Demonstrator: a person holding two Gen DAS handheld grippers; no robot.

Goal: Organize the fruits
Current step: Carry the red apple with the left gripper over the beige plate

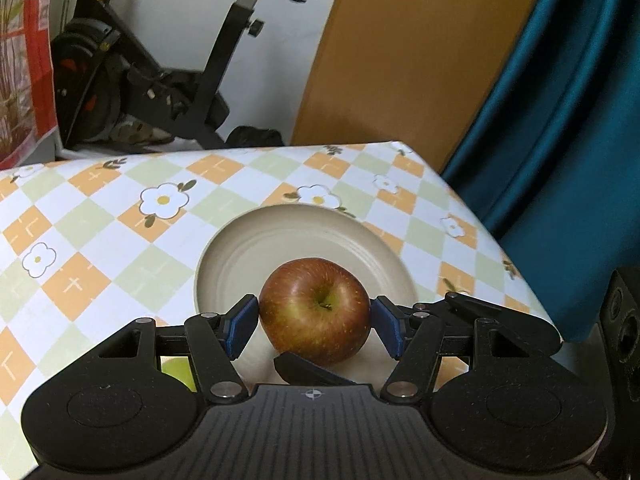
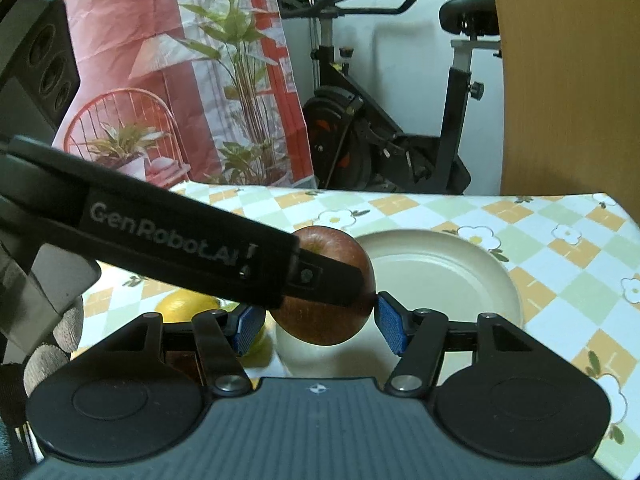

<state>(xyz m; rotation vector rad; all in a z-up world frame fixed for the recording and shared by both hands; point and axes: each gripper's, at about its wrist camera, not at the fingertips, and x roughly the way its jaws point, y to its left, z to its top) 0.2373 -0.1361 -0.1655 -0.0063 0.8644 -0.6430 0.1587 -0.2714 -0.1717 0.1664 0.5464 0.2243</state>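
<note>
The left gripper [image 1: 315,320] grasps the apple [image 1: 315,309] between its blue pads, above the near rim of the plate [image 1: 280,236]. The right gripper [image 2: 318,322] also pinches it. Best is to lower it forward before letting go.

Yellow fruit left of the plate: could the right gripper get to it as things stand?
Probably not yet. The apple sits inside the right gripper, and the left gripper, clamped on that apple, stretches across in front of the yellow fruit, blocking a direct path.
</note>
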